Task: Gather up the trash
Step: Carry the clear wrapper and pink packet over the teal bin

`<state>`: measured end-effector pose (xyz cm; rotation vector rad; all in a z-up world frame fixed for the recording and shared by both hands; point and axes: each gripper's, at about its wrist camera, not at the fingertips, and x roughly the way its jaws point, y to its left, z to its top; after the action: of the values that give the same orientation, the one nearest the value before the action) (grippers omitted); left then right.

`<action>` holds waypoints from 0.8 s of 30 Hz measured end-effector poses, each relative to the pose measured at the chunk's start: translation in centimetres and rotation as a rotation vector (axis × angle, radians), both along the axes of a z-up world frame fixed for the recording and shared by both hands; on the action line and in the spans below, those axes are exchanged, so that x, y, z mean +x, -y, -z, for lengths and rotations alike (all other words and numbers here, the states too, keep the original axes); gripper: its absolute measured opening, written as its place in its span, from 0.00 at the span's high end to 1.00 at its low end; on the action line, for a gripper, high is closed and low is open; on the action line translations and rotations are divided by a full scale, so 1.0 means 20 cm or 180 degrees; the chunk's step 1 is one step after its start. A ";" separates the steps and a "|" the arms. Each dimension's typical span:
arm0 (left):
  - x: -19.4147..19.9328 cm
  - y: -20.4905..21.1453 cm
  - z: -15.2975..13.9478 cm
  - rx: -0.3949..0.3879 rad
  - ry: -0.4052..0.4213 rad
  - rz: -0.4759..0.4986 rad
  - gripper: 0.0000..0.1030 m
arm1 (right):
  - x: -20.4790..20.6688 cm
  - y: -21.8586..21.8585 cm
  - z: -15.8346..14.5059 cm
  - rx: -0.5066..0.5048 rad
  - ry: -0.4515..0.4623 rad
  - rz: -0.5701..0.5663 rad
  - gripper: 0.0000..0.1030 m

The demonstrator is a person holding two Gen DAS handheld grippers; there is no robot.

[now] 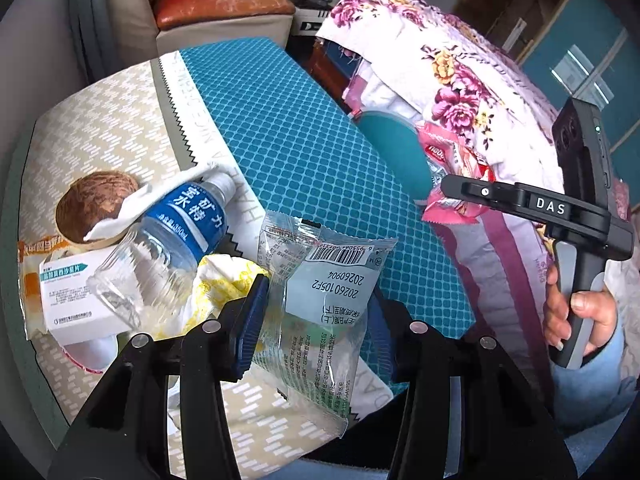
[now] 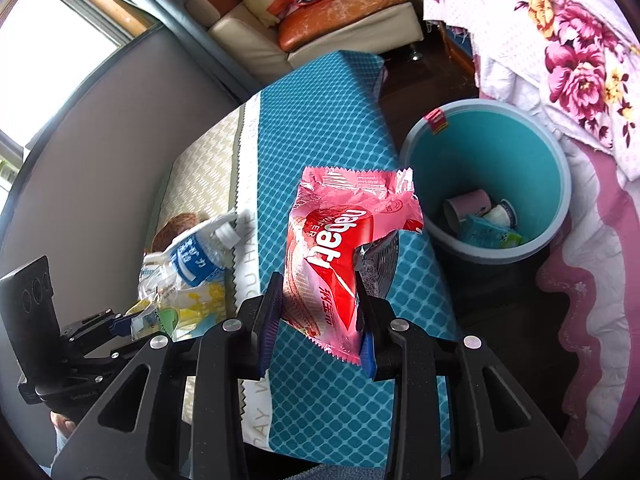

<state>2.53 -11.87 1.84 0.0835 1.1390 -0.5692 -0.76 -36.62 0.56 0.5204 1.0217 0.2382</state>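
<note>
My left gripper point(image 1: 316, 320) is shut on a clear plastic wrapper point(image 1: 324, 292) with a barcode label, lifted above the table's trash pile. In the right wrist view the same gripper point(image 2: 124, 324) shows at lower left with the wrapper in it. My right gripper point(image 2: 320, 320) is shut on a red-pink wafer wrapper point(image 2: 336, 256), held over the blue tablecloth point(image 2: 320, 120), left of a teal bin point(image 2: 472, 148). The bin stands on the floor and holds a cup and small cartons. From the left wrist view the right gripper point(image 1: 448, 196) and its pink wrapper point(image 1: 452, 160) cover part of the bin point(image 1: 392, 148).
On the table lie a water bottle point(image 1: 176, 232), a coconut point(image 1: 96, 204), a white tissue point(image 1: 132, 208), a medicine box point(image 1: 72, 300) and yellow-white paper point(image 1: 224, 280). A floral quilt point(image 2: 560, 40) hangs right of the bin. A sofa point(image 2: 320, 28) stands behind.
</note>
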 end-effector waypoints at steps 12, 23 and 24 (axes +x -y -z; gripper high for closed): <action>0.18 0.16 0.06 -0.0143 -0.0138 0.0065 0.53 | 0.06 0.22 0.02 -0.0008 -0.0003 0.0249 0.69; 0.17 0.20 0.28 0.0228 -0.0253 0.0087 0.48 | 0.11 0.21 0.13 0.0101 -0.0142 0.0220 0.69; 0.16 0.20 0.31 0.0271 -0.0277 0.0078 0.48 | 0.11 0.21 0.14 0.0103 -0.0146 0.0219 0.69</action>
<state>5.81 -15.82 -4.37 0.1473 1.2485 -0.5503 1.40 -40.89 -2.14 0.5915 1.0439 0.1827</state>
